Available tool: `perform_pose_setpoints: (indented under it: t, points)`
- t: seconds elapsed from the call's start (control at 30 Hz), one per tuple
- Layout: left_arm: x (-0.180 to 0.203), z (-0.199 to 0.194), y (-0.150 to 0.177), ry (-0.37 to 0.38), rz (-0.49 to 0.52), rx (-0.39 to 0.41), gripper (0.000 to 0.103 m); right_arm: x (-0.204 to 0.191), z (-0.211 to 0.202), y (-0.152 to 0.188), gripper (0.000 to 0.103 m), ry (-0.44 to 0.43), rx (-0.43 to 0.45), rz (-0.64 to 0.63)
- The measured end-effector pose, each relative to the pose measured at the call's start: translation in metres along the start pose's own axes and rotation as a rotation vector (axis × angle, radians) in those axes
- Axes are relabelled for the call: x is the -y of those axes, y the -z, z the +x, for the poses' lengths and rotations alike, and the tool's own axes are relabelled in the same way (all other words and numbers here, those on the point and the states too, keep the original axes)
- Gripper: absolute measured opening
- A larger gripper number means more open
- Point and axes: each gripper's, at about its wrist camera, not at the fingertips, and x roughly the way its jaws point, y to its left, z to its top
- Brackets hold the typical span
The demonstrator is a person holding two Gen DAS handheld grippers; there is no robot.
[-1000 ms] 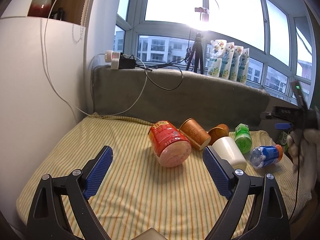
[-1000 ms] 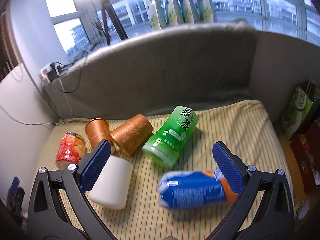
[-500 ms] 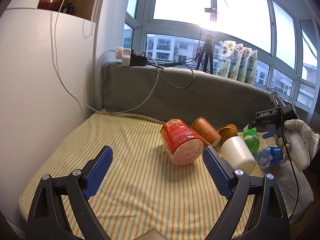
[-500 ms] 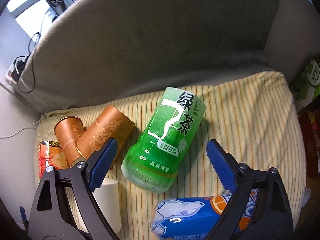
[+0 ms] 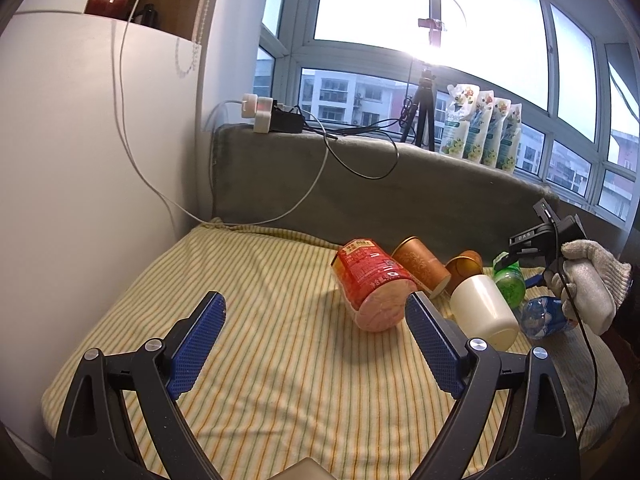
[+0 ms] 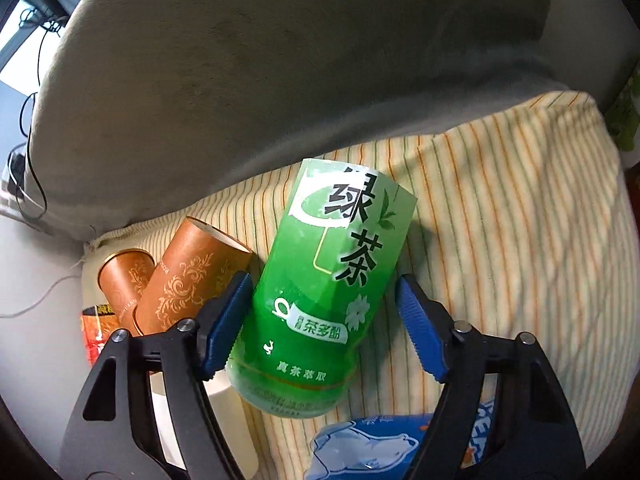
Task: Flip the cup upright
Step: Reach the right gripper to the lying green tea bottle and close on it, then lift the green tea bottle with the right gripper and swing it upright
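Lowered since earlier, right hand-held gripper [image 6: 320, 320] straddles green cup [image 6: 324, 304] on striped cushion [image 6: 500, 220] — jaws wide, left pad touching; left hand-held gripper [image 5: 316, 344] released.

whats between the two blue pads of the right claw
In the right wrist view, the lying green tea cup sits between the open right claw; one pad is at its side, the other apart.

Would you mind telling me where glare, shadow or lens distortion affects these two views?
Left wrist view: the window blows out to white glare around the tripod, the red cup casts a soft shadow to its left, and the frames bow. Right wrist view: evenly lit, the green cup sharp, corners dark.
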Motion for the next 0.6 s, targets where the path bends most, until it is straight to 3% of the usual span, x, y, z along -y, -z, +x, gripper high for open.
perform_pose_setpoints:
  t: [0.07, 0.3, 0.37, 0.6]
  points:
    - [-0.001, -0.001, 0.000, -0.003, 0.001, 0.001, 0.092, -0.002, 0.005, -0.002, 0.068, -0.029, -0.007, 0.008]
    - [0.000, -0.002, 0.001, -0.006, 0.004, 0.003, 0.092, -0.013, 0.008, 0.000, 0.067, -0.042, 0.012, -0.003]
    - [-0.001, -0.003, 0.002, -0.005, 0.006, 0.005, 0.092, 0.009, -0.008, 0.009, 0.066, -0.052, 0.021, -0.009]
    - [0.003, -0.007, 0.002, -0.002, 0.013, 0.012, 0.092, 0.018, -0.038, 0.018, 0.066, -0.078, 0.083, -0.043]
